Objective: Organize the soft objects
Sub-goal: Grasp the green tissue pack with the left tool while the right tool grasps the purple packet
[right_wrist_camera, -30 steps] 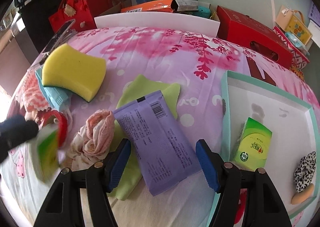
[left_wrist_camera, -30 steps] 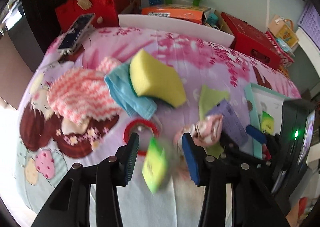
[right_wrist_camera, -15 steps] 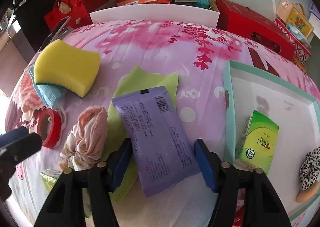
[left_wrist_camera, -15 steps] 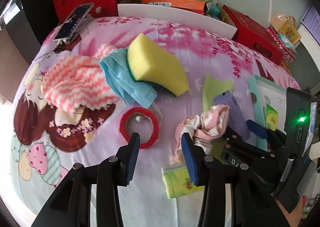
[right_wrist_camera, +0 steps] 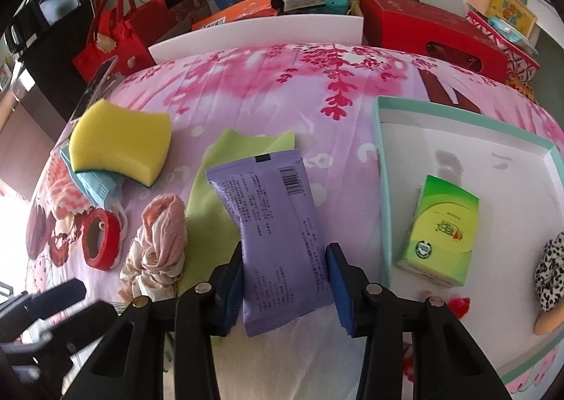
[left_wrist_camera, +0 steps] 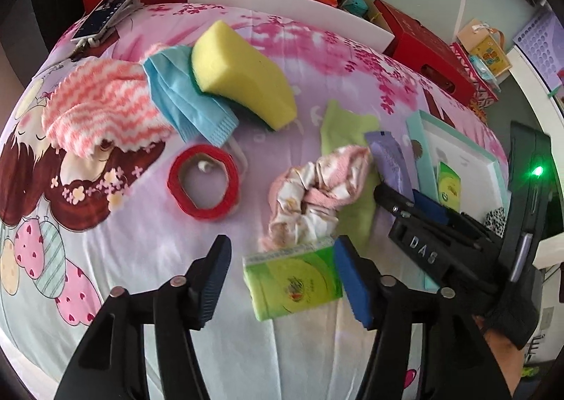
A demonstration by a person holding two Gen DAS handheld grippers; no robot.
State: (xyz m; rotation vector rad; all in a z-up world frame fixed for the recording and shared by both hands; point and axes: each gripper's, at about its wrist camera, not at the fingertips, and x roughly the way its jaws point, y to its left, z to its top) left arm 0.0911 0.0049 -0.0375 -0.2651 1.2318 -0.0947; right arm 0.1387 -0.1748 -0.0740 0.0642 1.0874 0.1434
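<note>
A green tissue pack (left_wrist_camera: pixel 292 280) lies on the bedsheet between the jaws of my left gripper (left_wrist_camera: pixel 282 283). The jaws are opening; the right pad sits at the pack's edge and the left pad is clear of it. My right gripper (right_wrist_camera: pixel 285 285) is closing on a purple wipes pack (right_wrist_camera: pixel 278 223), and both pads touch its sides, which bow inward. The pack lies partly on a green cloth (right_wrist_camera: pixel 225 160). Beside it is a scrunched pink cloth (left_wrist_camera: pixel 317 188). Further left are a yellow sponge (left_wrist_camera: pixel 243 82), a blue cloth (left_wrist_camera: pixel 187 97) and a pink zigzag cloth (left_wrist_camera: pixel 102 107).
A teal-rimmed white tray (right_wrist_camera: pixel 384 188) on the right holds another green tissue pack (right_wrist_camera: pixel 440 231) and a leopard-print item (right_wrist_camera: pixel 550 273). A red tape ring (left_wrist_camera: pixel 202 185) lies mid-bed. A phone (left_wrist_camera: pixel 109 12), red bags and boxes line the far edge.
The green tissue pack left the left jaws and came to rest on the sheet. The left jaws then widened around it. The right jaws narrowed onto the purple pack.
</note>
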